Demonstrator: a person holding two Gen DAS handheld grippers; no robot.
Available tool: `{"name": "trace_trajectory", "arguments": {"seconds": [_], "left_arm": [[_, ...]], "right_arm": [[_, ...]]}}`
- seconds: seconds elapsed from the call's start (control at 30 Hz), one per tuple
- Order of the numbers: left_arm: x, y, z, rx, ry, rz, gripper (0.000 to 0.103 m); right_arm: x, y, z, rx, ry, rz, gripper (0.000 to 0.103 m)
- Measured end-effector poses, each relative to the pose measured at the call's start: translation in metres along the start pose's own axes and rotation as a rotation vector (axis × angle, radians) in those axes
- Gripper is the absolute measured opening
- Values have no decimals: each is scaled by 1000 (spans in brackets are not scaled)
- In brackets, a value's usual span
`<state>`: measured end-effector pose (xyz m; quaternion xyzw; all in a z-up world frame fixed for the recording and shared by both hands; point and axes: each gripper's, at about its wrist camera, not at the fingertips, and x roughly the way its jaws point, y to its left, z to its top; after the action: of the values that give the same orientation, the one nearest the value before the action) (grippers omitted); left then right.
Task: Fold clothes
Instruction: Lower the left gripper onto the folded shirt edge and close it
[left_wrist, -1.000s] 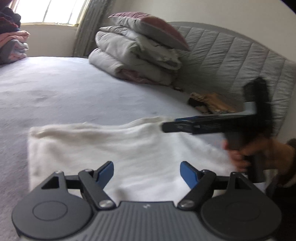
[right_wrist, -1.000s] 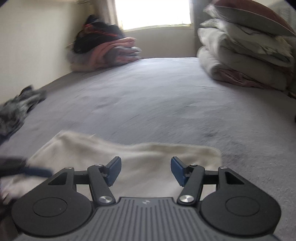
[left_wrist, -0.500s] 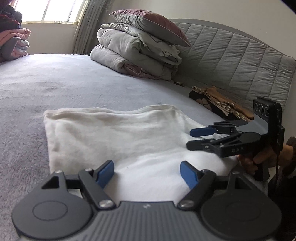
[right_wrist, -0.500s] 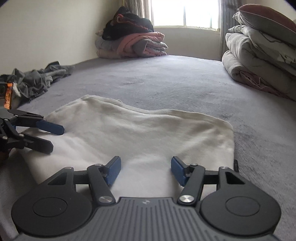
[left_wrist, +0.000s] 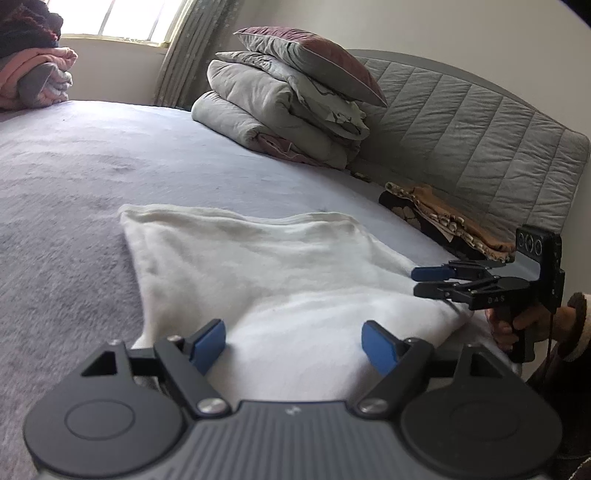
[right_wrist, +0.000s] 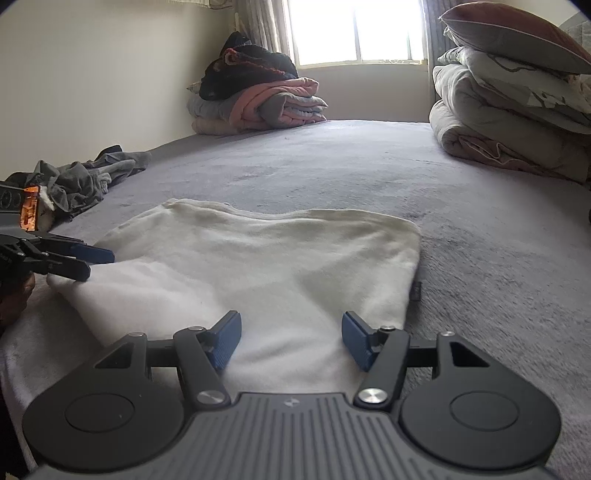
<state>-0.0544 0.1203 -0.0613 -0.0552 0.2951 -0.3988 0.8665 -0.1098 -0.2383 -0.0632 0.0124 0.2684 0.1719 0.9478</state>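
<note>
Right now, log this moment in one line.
phase: reach | white garment flat on bed | left gripper open | right gripper open | nothing held

A cream-white garment (left_wrist: 280, 273) lies on a lilac-grey bed cover (left_wrist: 92, 177), beside a grey quilted headboard (left_wrist: 461, 129).

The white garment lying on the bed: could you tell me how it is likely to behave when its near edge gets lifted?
The white garment looks soft and fuzzy, with a wavy far edge, so it will probably droop and fold rather than hold shape. It likely feels light. On the plush bed cover it may drag rather than slide.
</note>
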Motion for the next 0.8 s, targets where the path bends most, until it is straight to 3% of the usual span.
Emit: {"name": "trace_trajectory", "arguments": {"seconds": [0.2, 0.47, 0.57, 0.8], "left_arm": [[-5, -5, 5, 20, 53, 39, 87], [1, -44, 23, 120, 173, 229, 92], [5, -51, 27, 135, 205, 266, 93], [8, -54, 40, 98, 250, 327, 94]], "right_arm": [[-7, 3, 5, -3, 28, -17, 63], [-7, 5, 17, -5, 73, -81, 64], [-8, 3, 20, 13, 89, -90, 65], [-3, -2, 30, 95, 127, -86, 68]]}}
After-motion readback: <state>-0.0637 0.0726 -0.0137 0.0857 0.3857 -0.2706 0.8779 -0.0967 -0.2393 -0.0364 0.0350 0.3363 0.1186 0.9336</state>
